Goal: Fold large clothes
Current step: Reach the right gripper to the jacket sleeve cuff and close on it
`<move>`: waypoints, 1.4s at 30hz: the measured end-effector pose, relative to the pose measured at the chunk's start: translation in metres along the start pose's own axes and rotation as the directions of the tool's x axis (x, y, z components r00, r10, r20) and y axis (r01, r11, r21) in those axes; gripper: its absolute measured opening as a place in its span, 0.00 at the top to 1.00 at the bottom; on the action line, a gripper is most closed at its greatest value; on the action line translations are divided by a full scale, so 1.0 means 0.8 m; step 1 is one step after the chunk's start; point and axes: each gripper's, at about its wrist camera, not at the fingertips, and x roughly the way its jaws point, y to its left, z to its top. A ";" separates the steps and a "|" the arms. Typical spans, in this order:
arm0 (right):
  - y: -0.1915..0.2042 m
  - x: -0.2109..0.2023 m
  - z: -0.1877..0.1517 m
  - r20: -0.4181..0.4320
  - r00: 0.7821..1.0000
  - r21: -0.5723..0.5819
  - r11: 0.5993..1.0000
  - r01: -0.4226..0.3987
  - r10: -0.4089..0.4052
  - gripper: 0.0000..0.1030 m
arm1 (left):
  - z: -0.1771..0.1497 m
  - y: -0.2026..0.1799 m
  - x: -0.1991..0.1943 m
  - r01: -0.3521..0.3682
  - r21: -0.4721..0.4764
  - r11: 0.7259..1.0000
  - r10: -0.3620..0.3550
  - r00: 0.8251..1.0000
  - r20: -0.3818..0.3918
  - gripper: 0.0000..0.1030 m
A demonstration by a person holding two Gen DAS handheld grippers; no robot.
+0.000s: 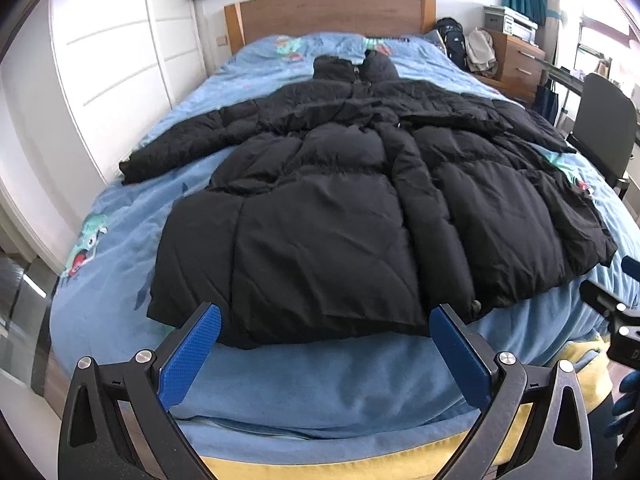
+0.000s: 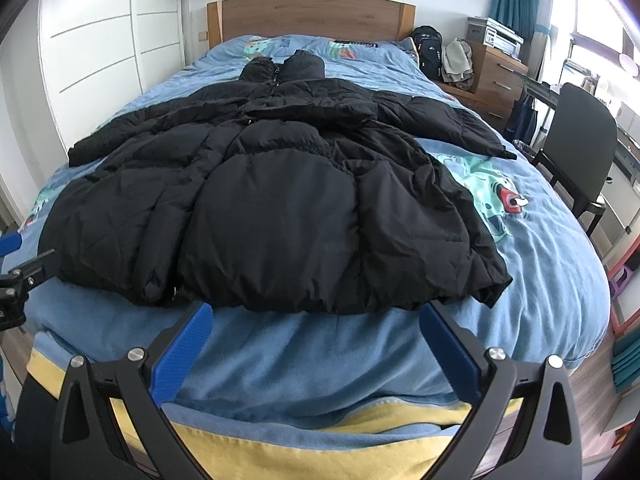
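Note:
A large black puffer coat (image 1: 320, 208) lies flat on the bed, front up, collar toward the headboard, sleeves spread to both sides. It also shows in the right wrist view (image 2: 276, 208). My left gripper (image 1: 325, 316) is open and empty, its blue pads just short of the coat's hem near the foot of the bed. My right gripper (image 2: 316, 312) is open and empty, also at the hem, more toward the coat's right half. Part of the other gripper shows at the edge of each view.
The bed has a blue printed cover (image 2: 520, 240) and a wooden headboard (image 1: 328, 12). White wardrobe doors (image 1: 120, 40) stand at left. A dark chair (image 2: 580, 148), a wooden dresser (image 2: 496, 80) and bags (image 2: 428, 52) stand at right.

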 end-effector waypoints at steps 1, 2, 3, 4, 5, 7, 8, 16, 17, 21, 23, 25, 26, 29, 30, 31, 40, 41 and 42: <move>0.001 0.000 0.002 0.003 1.000 0.003 1.000 -0.002 0.002 0.00 | 0.000 0.003 0.006 0.000 -0.007 1.000 0.000 1.000 -0.014 0.01; 0.001 0.002 0.005 0.006 1.000 0.003 1.000 0.000 0.000 0.00 | 0.000 0.005 0.009 -0.004 -0.007 1.000 0.004 1.000 -0.026 0.01; 0.003 0.002 0.007 0.008 1.000 0.001 1.000 0.000 0.000 0.00 | 0.000 0.007 0.013 -0.001 -0.013 1.000 0.000 0.999 -0.036 0.01; 0.003 0.002 0.010 0.010 1.000 -0.001 1.000 0.000 0.000 0.00 | 0.001 0.010 0.017 -0.001 -0.018 1.000 0.000 0.999 -0.041 0.01; 0.004 0.003 0.012 0.012 1.000 -0.003 1.000 0.001 -0.001 0.00 | 0.002 0.012 0.019 -0.008 -0.019 1.000 0.007 0.999 -0.047 0.01; 0.006 0.004 0.019 0.017 1.000 -0.009 1.000 0.004 -0.004 0.00 | 0.004 0.015 0.025 -0.027 -0.014 1.000 0.026 0.998 -0.056 0.01; 0.006 0.005 0.023 0.017 1.000 -0.014 1.000 0.011 -0.011 0.00 | 0.005 0.017 0.029 -0.016 -0.027 1.000 0.015 0.999 -0.052 0.01; -0.001 0.024 0.051 0.006 0.999 -0.010 0.999 0.044 -0.044 0.00 | 0.018 0.029 0.053 -0.054 -0.019 0.998 0.052 0.995 -0.086 0.01; -0.002 0.029 0.055 -0.009 0.999 -0.012 0.999 0.050 -0.050 0.00 | 0.022 0.031 0.056 -0.055 -0.021 0.998 0.053 0.995 -0.086 0.01; -0.011 0.048 0.071 -0.046 0.997 -0.004 0.998 0.064 -0.064 0.00 | 0.036 0.037 0.065 -0.072 -0.021 0.997 0.070 0.993 -0.091 0.01; -0.017 0.056 0.081 -0.052 0.996 0.005 0.998 0.068 -0.068 0.00 | 0.047 0.039 0.069 -0.078 -0.026 0.997 0.076 0.993 -0.086 0.01; -0.024 0.062 0.089 -0.056 0.996 0.010 0.997 0.076 -0.075 0.00 | 0.058 0.040 0.074 -0.077 -0.030 0.997 0.074 0.994 -0.074 0.01; -0.030 0.066 0.095 -0.058 0.995 0.018 0.997 0.079 -0.078 0.00 | 0.061 0.039 0.076 -0.078 -0.028 0.997 0.076 0.994 -0.073 0.01; -0.047 0.076 0.111 -0.056 0.996 0.042 0.996 0.079 -0.076 0.00 | 0.075 0.037 0.083 -0.081 -0.016 0.997 0.080 0.994 -0.070 0.01; -0.052 0.079 0.116 -0.055 0.996 0.049 0.996 0.078 -0.075 0.00 | 0.080 0.036 0.085 -0.083 -0.014 0.996 0.082 0.994 -0.068 0.01; -0.058 0.082 0.122 -0.050 0.996 0.058 0.995 0.079 -0.076 0.00 | 0.084 0.034 0.088 -0.086 -0.011 0.996 0.085 0.994 -0.068 0.01; -0.121 0.124 0.169 -0.048 0.993 0.149 0.982 0.113 -0.107 0.00 | 0.125 0.026 0.122 -0.076 -0.020 0.997 0.075 0.994 -0.084 0.01; -0.130 0.131 0.174 -0.048 0.992 0.160 0.980 0.120 -0.114 0.00 | 0.130 0.026 0.128 -0.074 -0.023 0.997 0.072 0.993 -0.088 0.01; -0.136 0.136 0.178 -0.049 0.992 0.167 0.978 0.124 -0.118 0.00 | 0.133 0.025 0.132 -0.076 -0.021 0.997 0.074 0.993 -0.090 0.01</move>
